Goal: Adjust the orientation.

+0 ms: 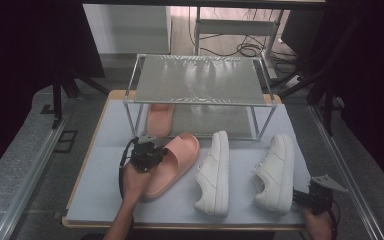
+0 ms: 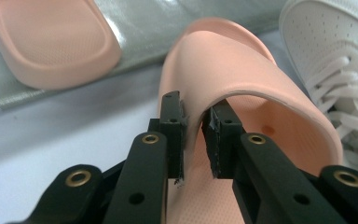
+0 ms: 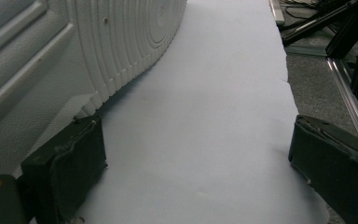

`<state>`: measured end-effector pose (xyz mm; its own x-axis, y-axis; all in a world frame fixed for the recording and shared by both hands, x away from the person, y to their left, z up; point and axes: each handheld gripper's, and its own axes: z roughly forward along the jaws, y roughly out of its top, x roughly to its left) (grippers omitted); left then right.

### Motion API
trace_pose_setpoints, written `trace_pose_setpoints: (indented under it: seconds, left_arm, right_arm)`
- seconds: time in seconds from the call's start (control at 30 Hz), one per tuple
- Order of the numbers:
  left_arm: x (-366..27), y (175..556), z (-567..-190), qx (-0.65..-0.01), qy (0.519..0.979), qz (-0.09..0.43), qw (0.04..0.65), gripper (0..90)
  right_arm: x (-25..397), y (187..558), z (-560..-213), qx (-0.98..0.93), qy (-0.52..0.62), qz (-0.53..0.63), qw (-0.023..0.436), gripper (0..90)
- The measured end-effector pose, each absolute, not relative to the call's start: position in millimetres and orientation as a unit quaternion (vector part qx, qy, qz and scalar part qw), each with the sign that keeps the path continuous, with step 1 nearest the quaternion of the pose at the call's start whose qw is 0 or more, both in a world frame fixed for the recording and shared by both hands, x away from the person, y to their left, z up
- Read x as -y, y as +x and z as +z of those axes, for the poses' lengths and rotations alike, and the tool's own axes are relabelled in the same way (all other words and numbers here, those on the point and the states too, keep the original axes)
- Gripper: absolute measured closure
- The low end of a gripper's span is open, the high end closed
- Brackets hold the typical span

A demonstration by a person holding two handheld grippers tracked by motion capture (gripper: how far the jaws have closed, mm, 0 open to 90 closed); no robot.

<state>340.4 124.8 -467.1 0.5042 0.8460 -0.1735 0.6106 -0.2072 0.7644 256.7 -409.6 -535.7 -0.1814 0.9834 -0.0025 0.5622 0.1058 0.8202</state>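
A two-tier metal rack [image 1: 200, 80] stands at twelve o'clock, one pink slide [image 1: 160, 119] already on its lower shelf. The second pink slide [image 1: 172, 165] lies on the table at seven o'clock; the left gripper [image 2: 193, 135] pinches its strap, lift pending. The next move is probably raising it clear and carrying it toward the shelf. The right gripper [image 3: 196, 177], jaws spread, rests at five beside a white sneaker [image 1: 275, 172].

A rack [image 1: 200, 80] is set at the far side of the table [image 1: 100, 200]. One slide [image 1: 159, 119] is laid on its bottom shelf, at the left. Before the rack, from left to right, a second slide [image 1: 172, 165], a sneaker [image 1: 215, 172] and another sneaker [image 1: 275, 172] are placed on the table
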Motion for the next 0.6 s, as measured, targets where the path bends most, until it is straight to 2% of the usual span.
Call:
trace_pose_setpoints:
  seconds: [0.6]
  left_arm:
    - [-110, 381, -455, -0.507, 0.730, 0.162, 0.430, 77.0]
  right_arm:
    - [410, 257, -536, -0.682, 0.567, 0.355, 0.297, 3.8]
